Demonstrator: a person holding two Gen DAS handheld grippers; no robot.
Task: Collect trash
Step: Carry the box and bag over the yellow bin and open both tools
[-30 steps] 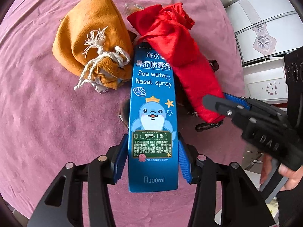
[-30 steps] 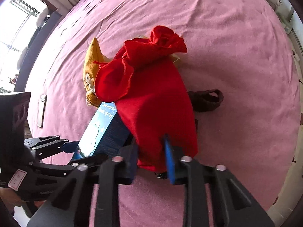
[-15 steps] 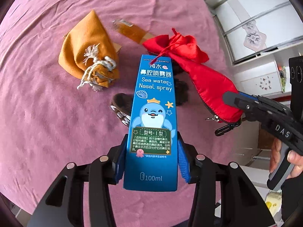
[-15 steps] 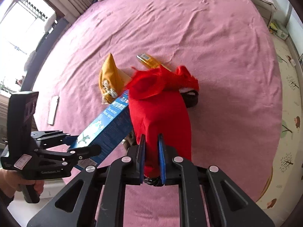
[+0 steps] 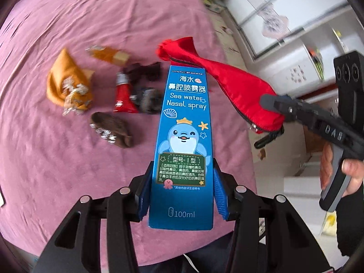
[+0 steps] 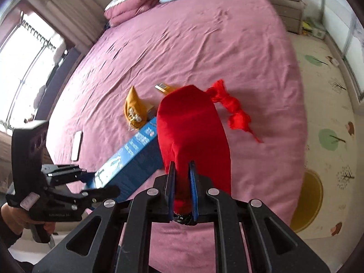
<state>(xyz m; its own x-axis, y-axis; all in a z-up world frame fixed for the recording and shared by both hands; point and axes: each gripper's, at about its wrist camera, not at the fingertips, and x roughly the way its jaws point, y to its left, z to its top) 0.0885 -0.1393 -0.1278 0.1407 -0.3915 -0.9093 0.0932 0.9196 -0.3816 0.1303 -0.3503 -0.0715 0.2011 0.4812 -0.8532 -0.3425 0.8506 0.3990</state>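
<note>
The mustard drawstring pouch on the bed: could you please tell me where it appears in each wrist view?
Left wrist view: the mustard pouch lies at upper left on the pink bedspread.
Right wrist view: the pouch lies left of centre, just beyond the far end of the blue nasal spray box.
Shared landmark: the blue box, gripped by the left gripper.

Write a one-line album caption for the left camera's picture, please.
Left tongs clamp a blue nasal spray box above the pink bed, while right tongs lift a red pouch.

Bright daylight pours from the blown-out window (image 6: 25, 72); motion blur smears the bed (image 5: 56, 159); fisheye bending and dark vignette ring the edges.
</note>
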